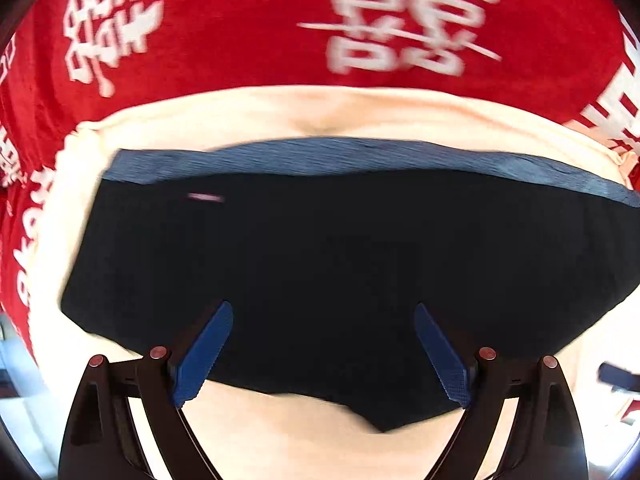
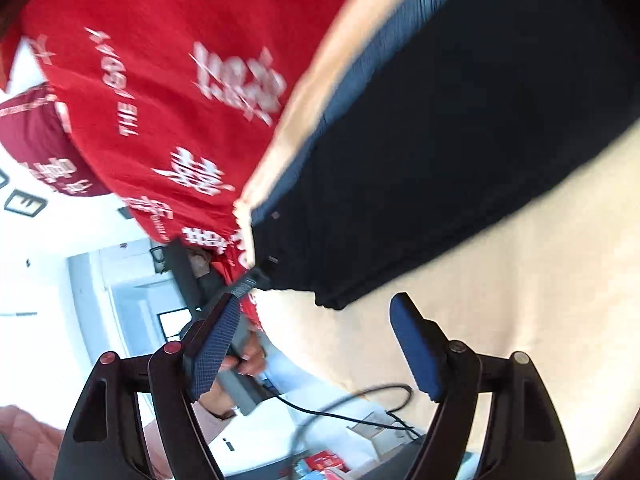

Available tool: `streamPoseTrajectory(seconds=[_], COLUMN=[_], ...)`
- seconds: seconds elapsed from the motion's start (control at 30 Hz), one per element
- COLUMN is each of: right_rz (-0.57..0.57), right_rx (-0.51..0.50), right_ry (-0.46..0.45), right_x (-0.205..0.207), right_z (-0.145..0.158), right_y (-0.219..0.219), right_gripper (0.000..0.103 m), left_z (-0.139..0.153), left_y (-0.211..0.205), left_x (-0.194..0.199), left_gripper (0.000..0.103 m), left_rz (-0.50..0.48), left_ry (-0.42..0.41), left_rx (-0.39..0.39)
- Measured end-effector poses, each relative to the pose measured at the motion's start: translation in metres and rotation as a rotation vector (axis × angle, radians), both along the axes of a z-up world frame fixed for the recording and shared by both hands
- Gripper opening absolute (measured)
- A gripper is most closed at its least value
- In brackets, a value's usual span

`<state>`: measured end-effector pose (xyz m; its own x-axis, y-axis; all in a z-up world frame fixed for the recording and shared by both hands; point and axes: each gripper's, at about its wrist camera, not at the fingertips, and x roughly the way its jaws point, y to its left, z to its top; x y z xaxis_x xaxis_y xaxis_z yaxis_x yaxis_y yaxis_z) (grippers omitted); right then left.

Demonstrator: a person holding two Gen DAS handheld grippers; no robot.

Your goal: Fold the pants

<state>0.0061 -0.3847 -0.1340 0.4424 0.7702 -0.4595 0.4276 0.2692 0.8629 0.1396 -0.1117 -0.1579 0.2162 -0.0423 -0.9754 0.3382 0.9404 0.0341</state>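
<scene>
Dark navy pants lie folded flat on a cream sheet, with a lighter blue ribbed waistband along the far edge. My left gripper hovers open over the near part of the pants, its blue pads wide apart and empty. In the right wrist view the pants run diagonally up to the right. My right gripper is open and empty beside the pants' lower corner. The left gripper's body and a hand show behind my right gripper's left pad.
A red blanket with white characters lies beyond the cream sheet, and shows in the right wrist view. A black cable trails below. The bed's edge and room floor lie at left.
</scene>
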Motion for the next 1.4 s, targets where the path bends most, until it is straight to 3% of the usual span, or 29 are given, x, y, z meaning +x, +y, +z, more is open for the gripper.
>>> streamPoseTrajectory(seconds=[0.1, 0.23, 0.33, 0.43, 0.47, 0.5, 0.53, 0.7, 0.9, 1.03, 1.1, 1.13, 1.2, 1.3, 1.37, 1.4], right_rz=[0.017, 0.037, 0.045, 0.030, 0.027, 0.030, 0.039, 0.079, 0.064, 0.089, 0.061, 0.033, -0.047, -0.133, -0.171, -0.187], right_rx=[0.007, 0.014, -0.012, -0.009, -0.006, -0.013, -0.039, -0.154, -0.156, -0.190, -0.237, -0.258, -0.258, -0.210, -0.182, -0.176], right_ry=[0.037, 0.046, 0.060, 0.072, 0.084, 0.090, 0.088, -0.026, 0.110, 0.144, 0.121, 0.118, 0.114, 0.123, 0.142, 0.159], right_x=[0.011, 0.037, 0.045, 0.052, 0.055, 0.064, 0.069, 0.072, 0.037, 0.024, 0.020, 0.019, 0.024, 0.031, 0.033, 0.032], right_z=[-0.023, -0.047, -0.055, -0.060, -0.061, -0.060, -0.056, -0.011, -0.055, -0.045, -0.030, -0.027, -0.024, -0.031, -0.037, -0.039], right_y=[0.048, 0.080, 0.091, 0.098, 0.099, 0.104, 0.105, 0.111, 0.119, 0.106, 0.085, 0.074, 0.049, 0.022, 0.013, 0.008], right_gripper=[0.074, 0.063, 0.063, 0.063, 0.056, 0.040, 0.008, 0.008, 0.004, 0.007, 0.028, 0.048, 0.053, 0.046, 0.007, 0.007], left_z=[-0.007, -0.037, -0.039, -0.051, -0.051, -0.051, -0.050, -0.043, -0.047, -0.041, -0.029, -0.022, -0.012, -0.007, -0.016, -0.022], left_y=[0.050, 0.088, 0.108, 0.122, 0.124, 0.126, 0.127, 0.133, 0.137, 0.133, 0.120, 0.112, 0.092, 0.050, 0.028, 0.013], left_x=[0.023, 0.056, 0.077, 0.084, 0.085, 0.085, 0.084, 0.069, 0.062, 0.062, 0.055, 0.051, 0.045, 0.038, 0.042, 0.039], left_gripper=[0.093, 0.093, 0.096, 0.097, 0.097, 0.097, 0.097, 0.097, 0.097, 0.097, 0.097, 0.097, 0.097, 0.097, 0.097, 0.097], left_rz=[-0.013, 0.016, 0.017, 0.011, 0.003, -0.003, -0.009, -0.094, -0.159, -0.141, -0.148, -0.150, -0.159, -0.183, -0.201, -0.213], left_ry=[-0.044, -0.029, -0.017, -0.021, -0.025, -0.025, -0.022, -0.004, -0.044, -0.024, -0.023, -0.027, -0.030, -0.013, 0.006, 0.025], left_rx=[0.062, 0.123, 0.033, -0.004, -0.011, -0.017, -0.020, -0.032, 0.003, 0.041, 0.019, -0.012, -0.070, -0.165, -0.197, -0.204])
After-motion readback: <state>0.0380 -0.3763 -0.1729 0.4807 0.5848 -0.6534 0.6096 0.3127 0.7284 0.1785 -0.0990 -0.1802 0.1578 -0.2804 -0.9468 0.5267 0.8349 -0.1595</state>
